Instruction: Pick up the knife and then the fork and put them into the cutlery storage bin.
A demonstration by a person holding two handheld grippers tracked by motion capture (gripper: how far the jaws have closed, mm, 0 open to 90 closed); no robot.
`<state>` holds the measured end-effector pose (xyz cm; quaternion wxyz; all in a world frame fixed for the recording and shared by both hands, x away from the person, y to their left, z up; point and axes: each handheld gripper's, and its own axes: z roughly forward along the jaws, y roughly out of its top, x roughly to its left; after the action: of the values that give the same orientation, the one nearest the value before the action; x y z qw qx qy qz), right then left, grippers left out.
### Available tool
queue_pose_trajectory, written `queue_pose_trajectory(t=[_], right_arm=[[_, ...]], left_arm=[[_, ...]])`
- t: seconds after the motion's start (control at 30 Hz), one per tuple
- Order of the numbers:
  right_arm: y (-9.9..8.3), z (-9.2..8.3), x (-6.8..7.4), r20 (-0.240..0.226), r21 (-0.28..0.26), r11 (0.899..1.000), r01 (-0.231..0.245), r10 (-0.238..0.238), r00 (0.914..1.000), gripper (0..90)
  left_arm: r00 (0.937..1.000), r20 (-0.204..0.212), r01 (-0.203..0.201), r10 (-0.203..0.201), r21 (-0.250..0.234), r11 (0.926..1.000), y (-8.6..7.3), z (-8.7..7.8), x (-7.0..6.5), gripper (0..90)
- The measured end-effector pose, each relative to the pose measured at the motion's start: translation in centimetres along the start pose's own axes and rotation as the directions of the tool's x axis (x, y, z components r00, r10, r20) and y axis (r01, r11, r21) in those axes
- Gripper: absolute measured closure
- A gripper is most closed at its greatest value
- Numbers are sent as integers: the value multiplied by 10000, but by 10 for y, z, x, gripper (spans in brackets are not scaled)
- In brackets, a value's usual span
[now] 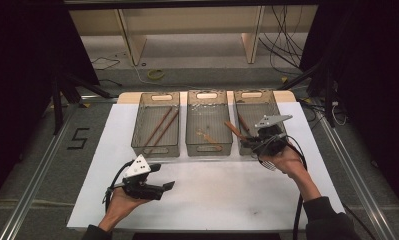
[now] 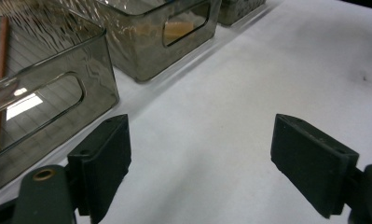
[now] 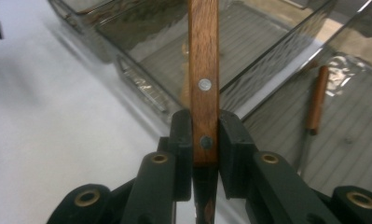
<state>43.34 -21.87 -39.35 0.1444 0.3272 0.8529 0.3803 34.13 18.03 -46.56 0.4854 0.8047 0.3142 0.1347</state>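
Right gripper view: right gripper [image 3: 205, 135] jaws clamp a wooden handle [image 3: 203, 70]; left gripper [image 2: 200, 158] jaws gape, empty.

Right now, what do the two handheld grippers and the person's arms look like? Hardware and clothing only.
Both the left gripper and the right gripper are black, each with two flat rectangular jaws on arms with brass-coloured rivets. Each carries a three-cornered plate on top, white with dark dots on the left one, grey on the right one. A black cable trails from the right one. The right arm wears a dark sleeve.
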Motion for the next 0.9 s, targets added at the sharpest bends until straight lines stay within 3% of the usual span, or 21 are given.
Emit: queue_pose_trajectory(t=[0.17,0.4,0.6,0.9], right_arm=[[10,2,-12,195,20,9998,-196,195,9996,779],[21,6,-30,659,45,9985,-553,549,9963,779],[32,10,-45,1187,140,9957,-915,892,9889,779],[43,23,-65,1596,381,9901,-1352,1275,9789,778]], left_arm=[[10000,-42,66,-67,-227,9997,-1,-3,0,196],[10000,-73,-6,5,-139,9999,-4,-5,0,196],[9999,-165,43,-46,-197,9998,-5,-6,0,195],[9997,-191,170,-175,-250,9995,-6,-8,3,195]])
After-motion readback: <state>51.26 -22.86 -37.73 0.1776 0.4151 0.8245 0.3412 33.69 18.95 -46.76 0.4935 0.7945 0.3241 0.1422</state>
